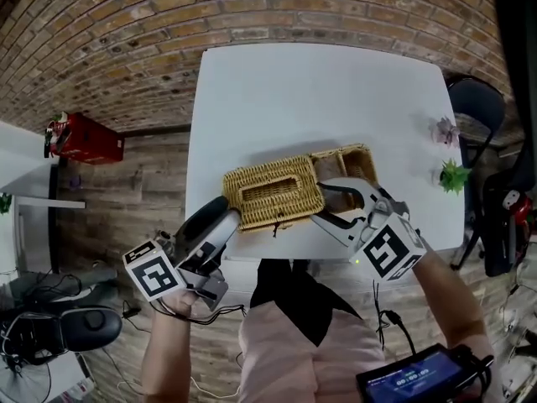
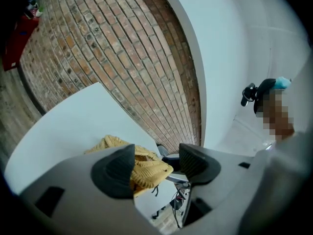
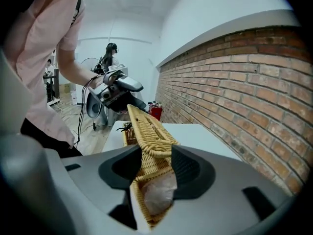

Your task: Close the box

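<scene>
A woven wicker box lies on the white table (image 1: 319, 91) near its front edge. Its slotted lid (image 1: 273, 193) stands tilted up over the left part, and the open base (image 1: 348, 162) shows at the right. My right gripper (image 1: 320, 200) reaches in from the right, open, with the lid's rim (image 3: 155, 146) between the jaws (image 3: 156, 168). Below the rim a pale wrapped thing (image 3: 156, 195) lies inside the box. My left gripper (image 1: 231, 217) is at the lid's front left corner, open (image 2: 156, 163), with the wicker corner (image 2: 146, 170) beside its left pad.
A small green plant (image 1: 453, 175) and a pinkish thing (image 1: 445, 130) stand at the table's right edge. A dark chair (image 1: 478, 99) is beyond that edge. A red box (image 1: 84, 137) sits by the brick wall at the left. A lit screen (image 1: 411, 380) hangs below my right arm.
</scene>
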`<act>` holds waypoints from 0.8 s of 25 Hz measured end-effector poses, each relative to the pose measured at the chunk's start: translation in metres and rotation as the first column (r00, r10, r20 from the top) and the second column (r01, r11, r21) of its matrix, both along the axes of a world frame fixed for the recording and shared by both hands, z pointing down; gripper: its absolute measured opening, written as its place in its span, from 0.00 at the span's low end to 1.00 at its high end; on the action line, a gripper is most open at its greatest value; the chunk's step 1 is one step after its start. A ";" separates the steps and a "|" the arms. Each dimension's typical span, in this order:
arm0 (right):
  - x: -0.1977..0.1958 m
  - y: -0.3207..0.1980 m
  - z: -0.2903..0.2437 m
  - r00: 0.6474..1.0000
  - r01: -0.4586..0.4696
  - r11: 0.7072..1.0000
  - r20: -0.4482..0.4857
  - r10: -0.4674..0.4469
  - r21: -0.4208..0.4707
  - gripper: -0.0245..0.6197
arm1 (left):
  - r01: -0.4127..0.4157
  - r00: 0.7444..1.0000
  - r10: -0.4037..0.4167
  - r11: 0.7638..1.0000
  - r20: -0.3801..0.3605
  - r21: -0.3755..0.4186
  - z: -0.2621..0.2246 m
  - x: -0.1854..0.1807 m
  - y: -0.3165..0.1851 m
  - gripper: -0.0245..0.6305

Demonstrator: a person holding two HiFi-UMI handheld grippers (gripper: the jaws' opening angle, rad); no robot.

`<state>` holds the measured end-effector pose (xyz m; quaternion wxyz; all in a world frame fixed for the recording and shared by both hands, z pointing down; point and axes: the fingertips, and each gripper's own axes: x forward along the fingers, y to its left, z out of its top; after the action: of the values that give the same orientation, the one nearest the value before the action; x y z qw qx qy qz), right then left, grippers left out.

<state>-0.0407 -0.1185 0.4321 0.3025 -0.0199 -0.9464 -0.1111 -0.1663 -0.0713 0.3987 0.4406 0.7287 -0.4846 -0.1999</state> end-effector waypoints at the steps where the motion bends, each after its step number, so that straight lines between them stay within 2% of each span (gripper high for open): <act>1: 0.000 0.001 0.002 1.000 -0.002 1.000 0.005 0.002 0.014 0.34 | 0.000 1.000 0.000 1.000 0.005 0.000 0.001 0.001 0.002 0.48; 7: 0.002 0.004 0.009 0.999 -0.024 0.998 0.024 0.023 0.059 0.35 | -0.001 0.999 0.001 1.000 0.053 0.004 0.003 0.004 0.011 0.48; 20: 0.020 0.013 0.029 0.999 -0.032 0.992 -0.010 0.033 0.120 0.35 | 0.008 0.998 -0.011 0.999 0.062 0.047 -0.011 0.013 0.018 0.48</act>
<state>-0.0210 -0.1051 0.4609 0.3106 0.0130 -0.9365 -0.1624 -0.1535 -0.0534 0.3876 0.4074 0.7422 -0.4968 -0.1906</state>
